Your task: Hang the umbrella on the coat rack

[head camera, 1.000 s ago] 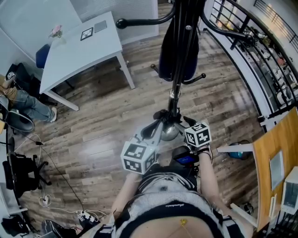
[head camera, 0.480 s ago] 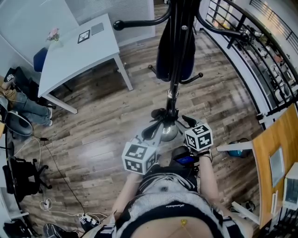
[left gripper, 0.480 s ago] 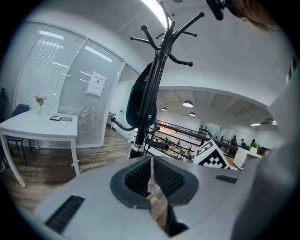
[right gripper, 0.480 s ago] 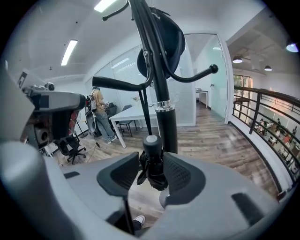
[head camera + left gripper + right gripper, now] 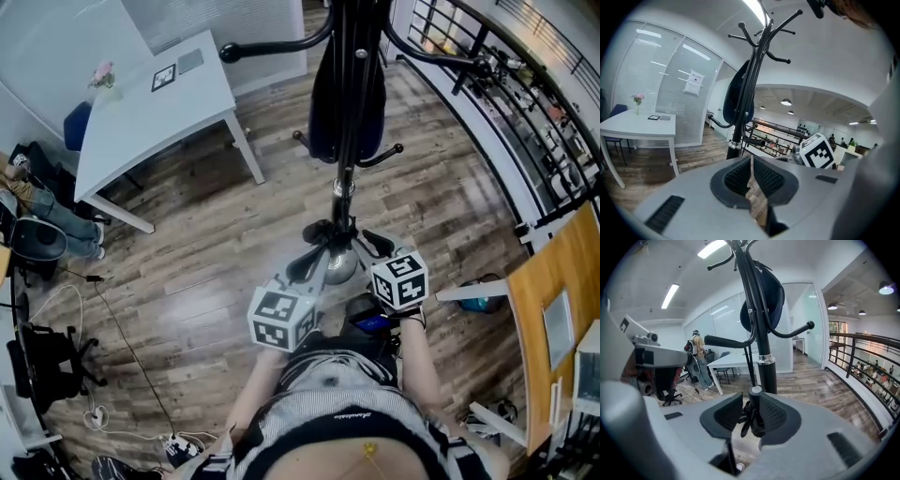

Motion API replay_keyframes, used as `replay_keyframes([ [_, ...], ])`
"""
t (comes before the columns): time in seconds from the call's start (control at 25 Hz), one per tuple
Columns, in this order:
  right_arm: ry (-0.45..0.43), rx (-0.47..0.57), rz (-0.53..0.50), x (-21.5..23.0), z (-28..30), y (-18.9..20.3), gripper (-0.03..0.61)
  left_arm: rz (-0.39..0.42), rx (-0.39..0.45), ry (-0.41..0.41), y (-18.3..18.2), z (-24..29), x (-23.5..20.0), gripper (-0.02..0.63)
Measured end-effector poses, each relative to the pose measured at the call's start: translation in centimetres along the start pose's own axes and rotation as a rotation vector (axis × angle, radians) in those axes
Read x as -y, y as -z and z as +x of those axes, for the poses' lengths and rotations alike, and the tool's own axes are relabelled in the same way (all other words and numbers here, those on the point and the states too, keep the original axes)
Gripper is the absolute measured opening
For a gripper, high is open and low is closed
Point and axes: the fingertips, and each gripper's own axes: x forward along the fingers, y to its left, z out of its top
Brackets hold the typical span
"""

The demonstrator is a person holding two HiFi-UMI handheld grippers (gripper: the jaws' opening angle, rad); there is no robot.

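The black coat rack [image 5: 345, 141] stands ahead of me, with a dark bag [image 5: 328, 103] hanging high on its pole. My right gripper [image 5: 751, 398] has just been closing. A folded black umbrella [image 5: 753, 414] with a grey round cap and a wrist strap sits between its pads, and the right pad lies against it. In the head view the right gripper [image 5: 373, 244] is by the rack's domed foot [image 5: 339, 267]. My left gripper [image 5: 752, 161] is shut on nothing, with only a thin slit of floor showing. It is held low, left of the foot, as the left gripper [image 5: 302, 265] shows in the head view.
A white table [image 5: 141, 112] stands at the back left, and a seated person's legs [image 5: 37, 202] show at the left edge. A black railing [image 5: 506, 112] runs along the right. An office chair [image 5: 47, 361] and cables lie at the lower left. A person [image 5: 698, 357] stands by the glass wall.
Both marker cubes keep their places in front of the rack's foot. The head view has drifted a little, so the table and the rack sit slightly higher and further left.
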Motion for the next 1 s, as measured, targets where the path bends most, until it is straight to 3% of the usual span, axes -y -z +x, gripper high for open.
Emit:
replay_keyframes([
  [0.48, 0.027, 0.061, -0.041, -1.5, -2.5, -1.5, 0.022, 0.015, -0.014, 0.036, 0.5, 0.3, 1.3, 0.02],
  [1.0, 0.015, 0.128, -0.05, -3.7, -4.4, -2.9, 0.002, 0.014, -0.023, 0.08, 1.1, -0.3, 2.3, 0.018],
])
